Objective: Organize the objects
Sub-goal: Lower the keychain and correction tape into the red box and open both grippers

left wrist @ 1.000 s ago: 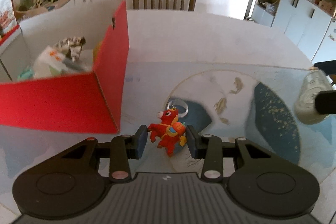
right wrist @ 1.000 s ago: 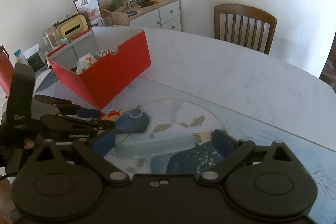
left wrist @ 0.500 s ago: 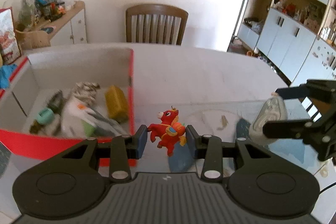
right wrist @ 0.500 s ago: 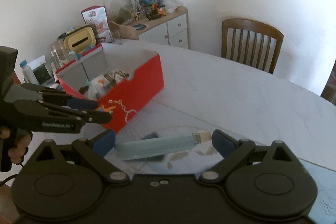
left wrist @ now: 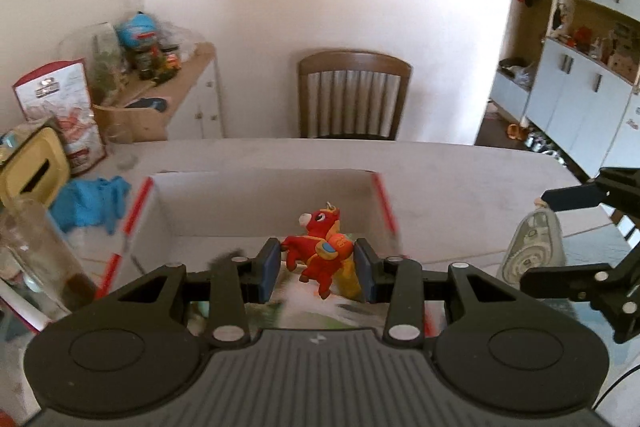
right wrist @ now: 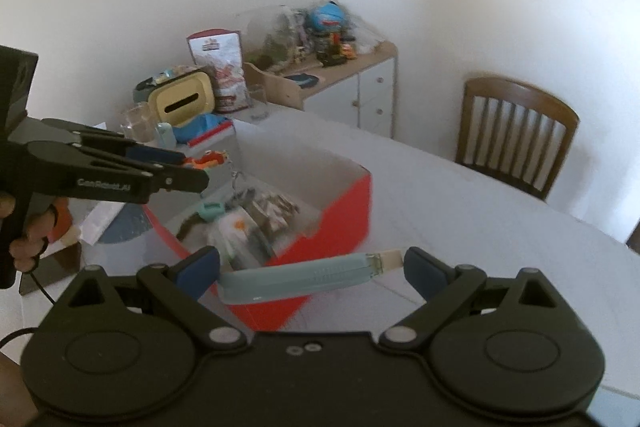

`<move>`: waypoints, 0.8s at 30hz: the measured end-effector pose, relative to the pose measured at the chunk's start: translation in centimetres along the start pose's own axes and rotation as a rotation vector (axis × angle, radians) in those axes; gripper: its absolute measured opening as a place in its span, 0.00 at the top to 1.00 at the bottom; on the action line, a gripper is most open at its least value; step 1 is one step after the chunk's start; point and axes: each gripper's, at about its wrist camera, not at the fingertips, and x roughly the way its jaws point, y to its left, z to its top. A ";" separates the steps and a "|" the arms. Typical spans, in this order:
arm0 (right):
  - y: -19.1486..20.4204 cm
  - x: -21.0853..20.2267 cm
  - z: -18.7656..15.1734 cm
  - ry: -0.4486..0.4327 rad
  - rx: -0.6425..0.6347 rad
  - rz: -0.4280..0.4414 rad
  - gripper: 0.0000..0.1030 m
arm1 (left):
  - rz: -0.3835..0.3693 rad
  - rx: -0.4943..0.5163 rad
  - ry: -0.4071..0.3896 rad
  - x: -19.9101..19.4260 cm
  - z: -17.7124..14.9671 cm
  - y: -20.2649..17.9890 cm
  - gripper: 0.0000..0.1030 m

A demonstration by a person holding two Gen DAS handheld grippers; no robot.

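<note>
**Red toy horse and a pale blue tube, both up over the red box**

Little red toy horse first: white muzzle, orange and blue saddle patch, gold loop on top of the head, a metal keyring chain dangling under it in the right wrist view. Pinched at the flanks between the blue pads of the left gripper, jaws narrow around it. Hanging in the air above the open red box, clear of the contents.

Second thing: one pale blue tube with a clear neck and a whitish tip, lying crosswise between the right gripper's jaws. Jaws set wide, left pad against the tube's base, right pad just beside the tip; contact there hard to call. Held over the near corner of the box.

Inside the box: a teal-capped thing, some crinkly packets, too blurred to count properly.

Readable writing: only "GenRobot.AI" or close to it along the left gripper's finger, soft focus. Printed red-and-white bag on the sideboard, text unreadable.

Counts: two grippers, one horse, one tube, one box, one wooden chair, one white table, one person's hand on the left handle.
</note>
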 end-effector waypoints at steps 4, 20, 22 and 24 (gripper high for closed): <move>1.6 2.3 1.9 -0.003 -0.012 0.016 0.05 | 0.042 0.002 0.017 1.3 0.3 2.8 0.62; 4.9 12.6 4.4 0.081 -0.048 0.014 0.05 | 0.074 -0.007 0.089 8.1 0.0 7.6 0.62; 5.0 13.4 4.4 0.088 -0.048 0.014 0.05 | 0.069 0.004 0.093 8.6 0.0 7.5 0.62; 5.1 14.2 4.4 0.096 -0.055 0.005 0.05 | 0.065 0.009 0.119 9.5 -0.2 7.4 0.62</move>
